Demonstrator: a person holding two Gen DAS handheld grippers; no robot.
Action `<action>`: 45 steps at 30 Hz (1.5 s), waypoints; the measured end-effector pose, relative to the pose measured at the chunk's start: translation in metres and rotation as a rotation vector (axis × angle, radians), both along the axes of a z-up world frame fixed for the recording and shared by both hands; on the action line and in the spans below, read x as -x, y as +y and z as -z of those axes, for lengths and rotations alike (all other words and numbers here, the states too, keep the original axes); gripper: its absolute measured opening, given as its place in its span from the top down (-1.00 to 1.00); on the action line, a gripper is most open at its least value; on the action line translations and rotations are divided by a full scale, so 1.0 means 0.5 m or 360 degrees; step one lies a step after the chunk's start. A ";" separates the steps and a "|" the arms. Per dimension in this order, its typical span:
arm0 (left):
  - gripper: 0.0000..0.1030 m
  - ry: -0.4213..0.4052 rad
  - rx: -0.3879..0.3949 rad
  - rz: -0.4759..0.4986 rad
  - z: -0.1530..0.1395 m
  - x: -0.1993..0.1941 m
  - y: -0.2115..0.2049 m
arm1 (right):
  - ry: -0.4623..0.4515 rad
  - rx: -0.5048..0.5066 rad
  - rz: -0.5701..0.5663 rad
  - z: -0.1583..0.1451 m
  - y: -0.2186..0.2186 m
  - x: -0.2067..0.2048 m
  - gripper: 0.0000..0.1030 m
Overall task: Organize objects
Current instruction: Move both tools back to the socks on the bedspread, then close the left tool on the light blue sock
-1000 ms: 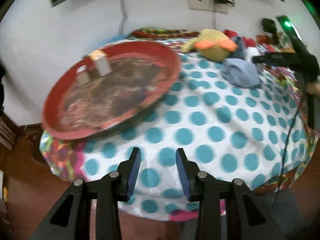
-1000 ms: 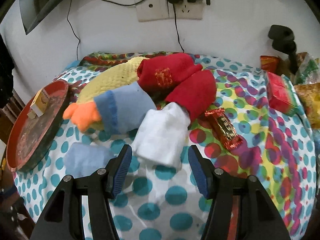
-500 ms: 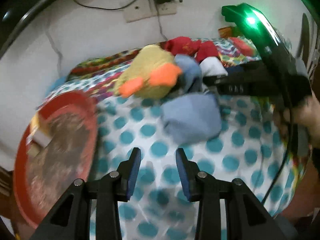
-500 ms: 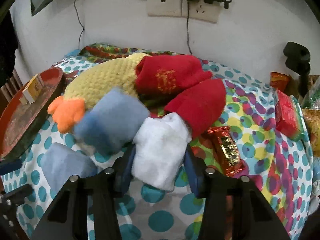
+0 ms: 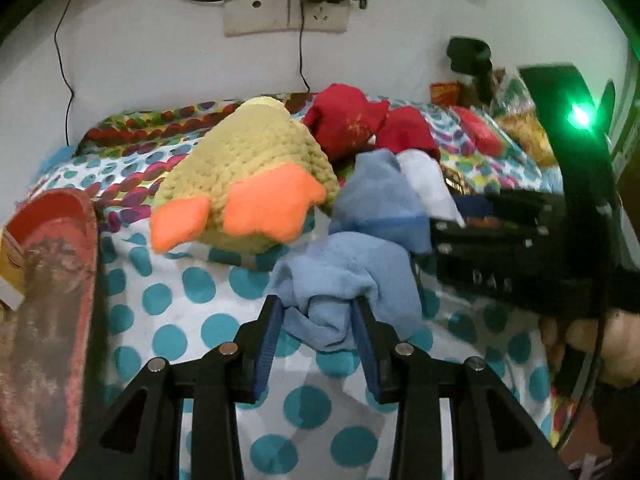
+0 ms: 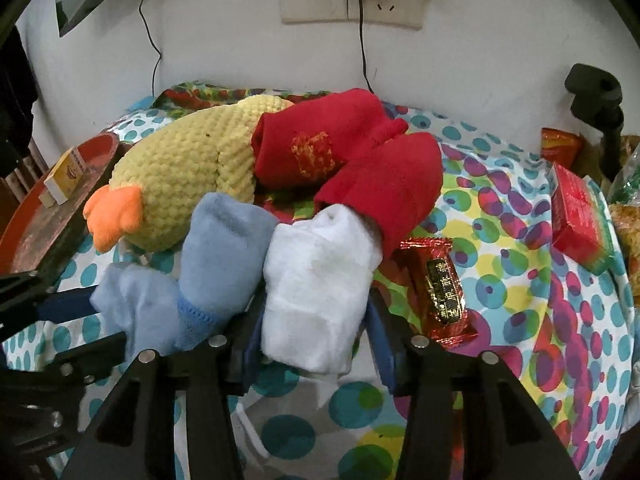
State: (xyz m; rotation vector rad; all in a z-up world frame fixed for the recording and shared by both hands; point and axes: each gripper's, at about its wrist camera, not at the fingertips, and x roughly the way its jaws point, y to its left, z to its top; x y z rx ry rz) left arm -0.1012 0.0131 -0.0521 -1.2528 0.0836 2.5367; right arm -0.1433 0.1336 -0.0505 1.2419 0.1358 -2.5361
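A pile of soft things lies on the dotted tablecloth: a yellow plush duck (image 6: 188,164), a red sock pair (image 6: 352,160), a white sock (image 6: 316,280), a blue sock (image 6: 224,256) and a light blue sock (image 5: 348,280). My left gripper (image 5: 318,312) has its jaws around the near end of the light blue sock, the pads touching the cloth. My right gripper (image 6: 312,320) has its jaws on both sides of the white sock, pressing it. The left gripper also shows at the left edge of the right wrist view (image 6: 60,320).
A red round tray (image 5: 48,320) with a small yellow box (image 6: 66,176) sits at the left. A red candy wrapper (image 6: 440,284), a red box (image 6: 576,220) and snack bags lie at the right. The wall with sockets and cables stands behind.
My left gripper swung right from the tray and moved in onto the light blue sock. My right gripper moved forward and closed from wide open onto the white sock.
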 end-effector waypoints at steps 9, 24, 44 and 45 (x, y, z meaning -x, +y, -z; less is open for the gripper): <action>0.27 0.0092 -0.0018 -0.0003 0.007 -0.001 0.017 | 0.0003 -0.0018 -0.0006 0.003 0.000 -0.001 0.09; -0.31 0.0034 -0.0064 -0.0168 0.020 0.005 -0.010 | 0.0001 -0.0050 0.0033 0.001 -0.003 0.001 -0.16; 0.58 0.0179 0.0022 -0.0161 -0.004 -0.016 0.004 | 0.0047 0.0082 -0.0001 -0.023 0.013 -0.008 0.19; 0.61 0.0188 0.0014 -0.0155 -0.006 -0.018 0.004 | 0.0060 0.0077 -0.0007 -0.024 0.011 -0.011 0.20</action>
